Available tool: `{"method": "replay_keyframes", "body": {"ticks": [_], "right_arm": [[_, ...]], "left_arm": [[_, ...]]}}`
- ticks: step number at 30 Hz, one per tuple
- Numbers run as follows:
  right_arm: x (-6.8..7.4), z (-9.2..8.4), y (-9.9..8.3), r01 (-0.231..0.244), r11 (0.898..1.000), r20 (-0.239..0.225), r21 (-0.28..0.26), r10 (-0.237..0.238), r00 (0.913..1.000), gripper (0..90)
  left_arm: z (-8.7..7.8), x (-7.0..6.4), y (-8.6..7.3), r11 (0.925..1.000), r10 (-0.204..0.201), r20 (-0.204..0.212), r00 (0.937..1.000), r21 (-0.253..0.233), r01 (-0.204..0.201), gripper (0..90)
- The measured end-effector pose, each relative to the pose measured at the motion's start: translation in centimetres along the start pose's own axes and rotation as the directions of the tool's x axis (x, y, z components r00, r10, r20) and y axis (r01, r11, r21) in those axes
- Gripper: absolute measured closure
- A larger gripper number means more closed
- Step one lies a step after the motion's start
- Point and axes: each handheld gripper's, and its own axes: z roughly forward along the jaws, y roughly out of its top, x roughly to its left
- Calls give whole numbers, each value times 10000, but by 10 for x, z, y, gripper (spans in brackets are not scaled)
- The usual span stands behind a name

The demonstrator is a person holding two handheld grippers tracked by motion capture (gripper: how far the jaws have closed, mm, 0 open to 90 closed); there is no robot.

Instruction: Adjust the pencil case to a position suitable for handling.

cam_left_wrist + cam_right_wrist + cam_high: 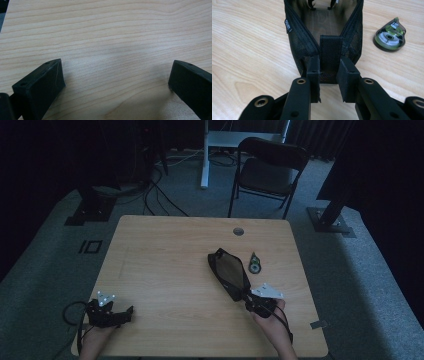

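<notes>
from the high view, a wooden table (165,270) stands on a grey floor, with a black chair (267,170) past its far edge. a black mesh pouch (228,272) lies on the right half of the tabletop, open at the top. the right gripper (250,299) is near the front right corner and pinches the near end of the pouch. a small green tape roller (254,264) lies just beside the pouch, toward the right edge. the left gripper (131,311) rests near the front left corner, well apart from the pouch.

in the left gripper view, the two black jaws stand wide apart with bare wood (112,50) between them. they hold nothing.

in the right gripper view, the right gripper (329,75) has its jaws squeezed on a black tab (330,51) at the end of the pouch (299,37). the zipper is open. the tape roller (390,35) lies on the wood to the right of the pouch, not touching it.
</notes>
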Motion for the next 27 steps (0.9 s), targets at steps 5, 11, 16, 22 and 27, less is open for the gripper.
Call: {"method": "replay_keyframes", "body": {"ticks": [5, 11, 16, 22, 27], "right_arm": [[0, -8, -7, -119, 9999, 153, -19, 119, 9998, 730], [0, -15, -14, -199, 9997, 95, -120, 200, 9998, 730], [3, -23, -21, -324, 9994, 132, -132, 325, 9994, 730], [9, -32, -27, -237, 9997, 145, -87, 238, 9996, 730], [14, -37, -33, -358, 9993, 182, -86, 360, 9992, 730]], "left_arm": [[0, 0, 0, 10000, 1, 1, 10000, -2, -1, 3], [0, 0, 0, 10000, 1, 1, 10000, 1, -1, 3], [0, 0, 0, 10000, -12, -5, 10000, -9, 12, 3], [0, 0, 0, 10000, -13, -5, 10000, -9, 13, 3], [0, 0, 0, 10000, 4, -6, 10000, 5, -4, 3]]}}
